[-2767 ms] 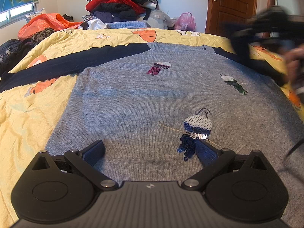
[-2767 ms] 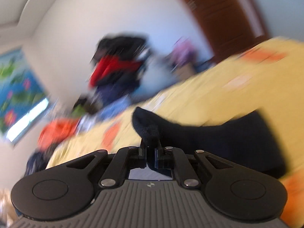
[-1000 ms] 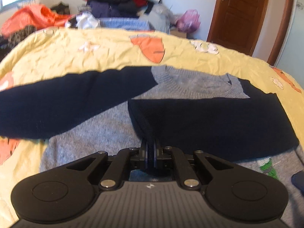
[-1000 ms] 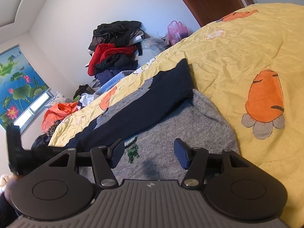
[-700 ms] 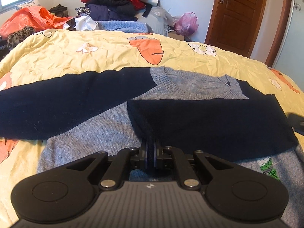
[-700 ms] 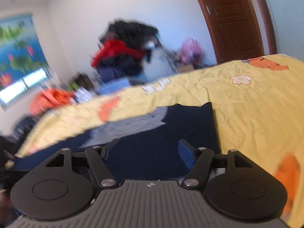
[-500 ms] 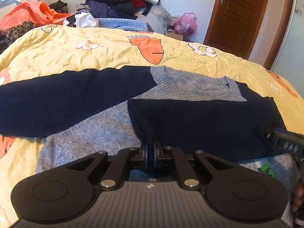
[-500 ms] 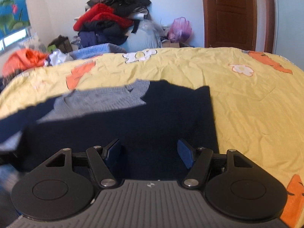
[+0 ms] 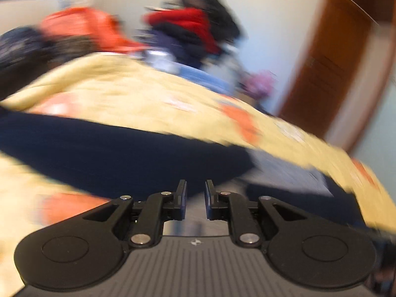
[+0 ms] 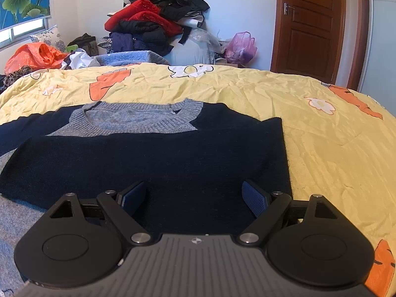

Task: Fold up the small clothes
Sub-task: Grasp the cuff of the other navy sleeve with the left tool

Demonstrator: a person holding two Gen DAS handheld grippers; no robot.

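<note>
Your left gripper [image 9: 195, 199] is slightly parted, empty; right gripper [image 10: 194, 196] is wide, empty. A blurry grab risks dragging the outstretched navy sleeve [image 9: 118, 153] crooked over the sweater [image 10: 138, 121].

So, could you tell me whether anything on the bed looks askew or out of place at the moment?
Only the sweater looks lopsided: one navy sleeve is folded flat across the grey chest, while the other sleeve is spread out sideways over the yellow quilt. Both the left gripper and right gripper are empty.

Right hand-held gripper [image 10: 194, 199] hovers wide apart over the folded navy sleeve [image 10: 153, 153] — grey sweater [image 10: 128, 120] on yellow quilt [image 10: 321, 136]
</note>
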